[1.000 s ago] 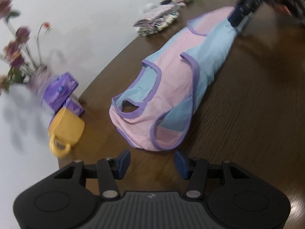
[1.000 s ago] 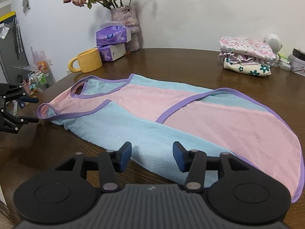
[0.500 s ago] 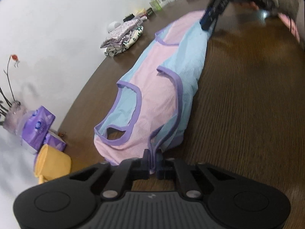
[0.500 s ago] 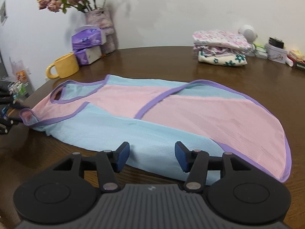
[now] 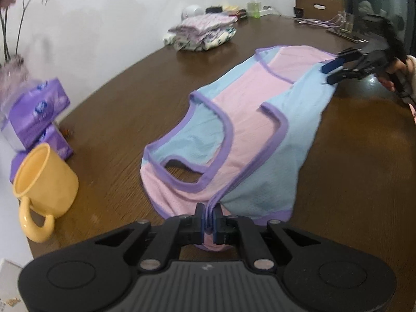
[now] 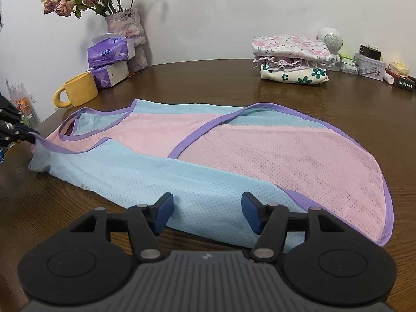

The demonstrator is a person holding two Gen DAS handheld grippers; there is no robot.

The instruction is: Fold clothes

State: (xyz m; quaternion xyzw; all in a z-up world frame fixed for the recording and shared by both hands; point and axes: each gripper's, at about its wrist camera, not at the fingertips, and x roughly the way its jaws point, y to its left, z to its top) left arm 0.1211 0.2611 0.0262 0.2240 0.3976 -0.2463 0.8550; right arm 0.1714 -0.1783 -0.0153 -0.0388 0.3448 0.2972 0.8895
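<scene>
Left tool (image 5: 208,218) clamps one vest (image 5: 241,140); right tool (image 6: 206,214) opening, empty; one mug (image 5: 44,182).

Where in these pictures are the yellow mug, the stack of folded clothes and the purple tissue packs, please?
yellow mug (image 5: 46,182): left wrist view, on its side wall.
stack of folded clothes (image 6: 291,57): right wrist view, on the top floral piece.
purple tissue packs (image 6: 109,52): right wrist view, on the upper pack's front.

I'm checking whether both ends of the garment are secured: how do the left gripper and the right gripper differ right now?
The left gripper is pinched on the shoulder edge of the pink and blue vest, fabric between its pads; the right gripper has jaws wide and still opening, pressing on nothing. The left lifts its edge slightly; the right hovers at the flat hem end. Both have blue pads and point at the same vest.
</scene>
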